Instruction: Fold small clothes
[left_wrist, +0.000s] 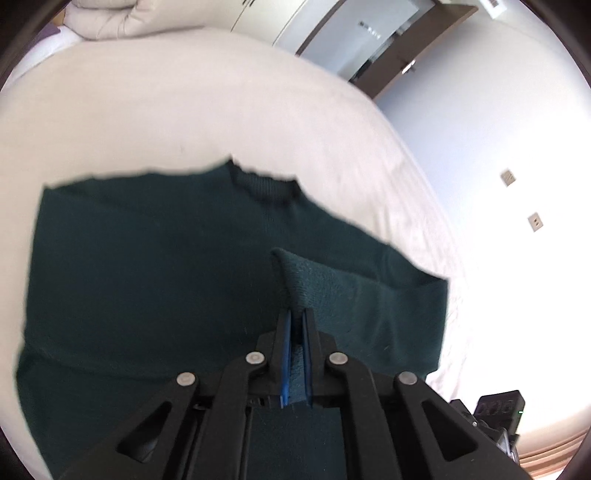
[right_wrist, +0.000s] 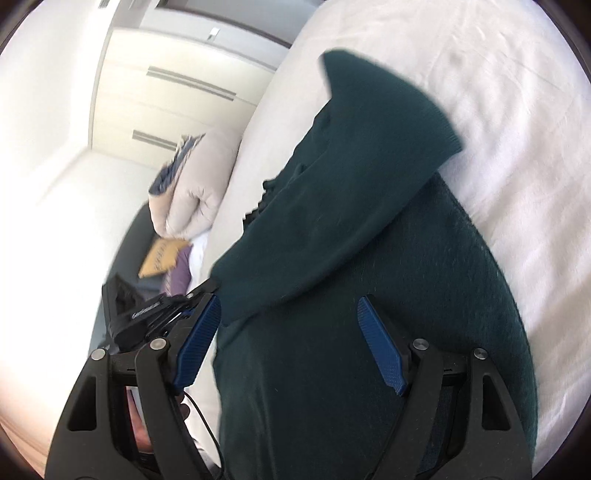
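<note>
White-sheeted bed (left_wrist: 184, 103) under both tools, wardrobe (right_wrist: 177, 81) beyond: dark green sweater (left_wrist: 147, 258) spread ahead of left gripper (left_wrist: 296, 314), clenched on its raised fold; right gripper (right_wrist: 288, 314) spread wide above it, holding nothing.

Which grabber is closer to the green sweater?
Left. The left gripper is pinching a fold of the sweater; the right gripper hangs open just above it.

Dark green sweater (left_wrist: 147, 258) on a cream-white bedsheet (left_wrist: 184, 103) — claw pads (right_wrist: 382, 350) ribbed blue.
</note>
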